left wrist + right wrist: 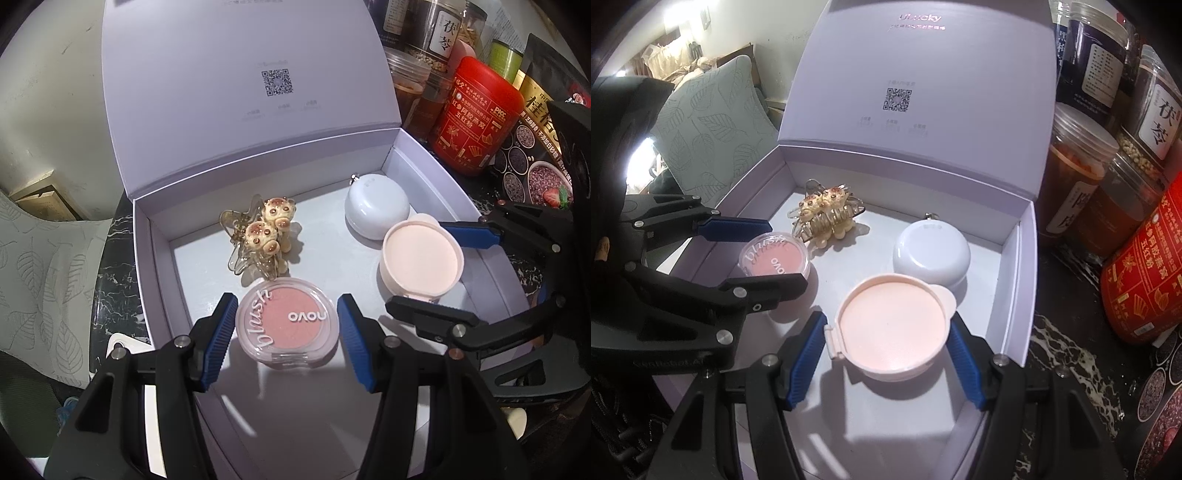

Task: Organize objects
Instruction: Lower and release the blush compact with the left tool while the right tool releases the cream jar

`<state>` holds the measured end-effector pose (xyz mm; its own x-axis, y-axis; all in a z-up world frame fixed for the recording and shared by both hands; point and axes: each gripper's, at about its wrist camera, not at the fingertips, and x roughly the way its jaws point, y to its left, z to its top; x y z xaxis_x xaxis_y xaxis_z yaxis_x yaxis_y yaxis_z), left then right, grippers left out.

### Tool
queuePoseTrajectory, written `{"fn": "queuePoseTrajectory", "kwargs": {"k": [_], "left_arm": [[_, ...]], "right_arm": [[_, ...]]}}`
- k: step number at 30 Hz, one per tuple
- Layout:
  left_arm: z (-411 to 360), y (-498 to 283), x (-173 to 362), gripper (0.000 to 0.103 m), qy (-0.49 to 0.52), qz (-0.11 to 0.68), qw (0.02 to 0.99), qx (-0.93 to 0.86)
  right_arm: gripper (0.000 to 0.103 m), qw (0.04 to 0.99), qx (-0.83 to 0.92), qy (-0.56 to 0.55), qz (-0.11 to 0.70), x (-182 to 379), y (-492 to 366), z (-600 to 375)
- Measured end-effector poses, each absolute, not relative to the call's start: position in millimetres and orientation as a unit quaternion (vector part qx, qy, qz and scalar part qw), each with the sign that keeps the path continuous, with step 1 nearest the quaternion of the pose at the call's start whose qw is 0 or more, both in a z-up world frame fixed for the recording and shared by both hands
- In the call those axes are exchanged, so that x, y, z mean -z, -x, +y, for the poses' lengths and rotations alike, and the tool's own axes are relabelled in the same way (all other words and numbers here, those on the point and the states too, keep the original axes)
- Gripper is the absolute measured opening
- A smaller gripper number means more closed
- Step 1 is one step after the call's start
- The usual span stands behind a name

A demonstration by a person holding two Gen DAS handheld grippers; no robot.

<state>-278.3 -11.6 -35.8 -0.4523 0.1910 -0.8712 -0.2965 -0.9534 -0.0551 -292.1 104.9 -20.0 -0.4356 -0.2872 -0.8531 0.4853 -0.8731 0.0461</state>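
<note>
The white box (155, 236) lies open with its lid (240, 66) upright at 12 o'clock, and four items sit on its floor. The step in hand looks like setting the last two pieces down inside; next, each tool probably needs to spread and lift straight out without nudging anything. In the left wrist view, the peach compact (421, 258) sits at 3 o'clock, the white round case (376, 214) at 1 o'clock, the hair clip (258, 236) near centre, and the blush compact (288, 325) at 6 o'clock. The right gripper (890, 347) pinches the peach compact, pads on both its sides. The left gripper (288, 339) brackets the blush compact: one pad touching, the other just clear.
</note>
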Motion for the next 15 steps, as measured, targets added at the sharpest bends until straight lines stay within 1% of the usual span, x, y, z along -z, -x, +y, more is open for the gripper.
{"fn": "queuePoseTrajectory", "kwargs": {"k": [15], "left_arm": [[-5.8, 277.5, 37.4, 0.055, 0.507, 0.069, 0.131, -0.849]], "right_arm": [[0.067, 0.228, 0.841, -0.477, 0.112, 20.2, 291.5, 103.7]]}}
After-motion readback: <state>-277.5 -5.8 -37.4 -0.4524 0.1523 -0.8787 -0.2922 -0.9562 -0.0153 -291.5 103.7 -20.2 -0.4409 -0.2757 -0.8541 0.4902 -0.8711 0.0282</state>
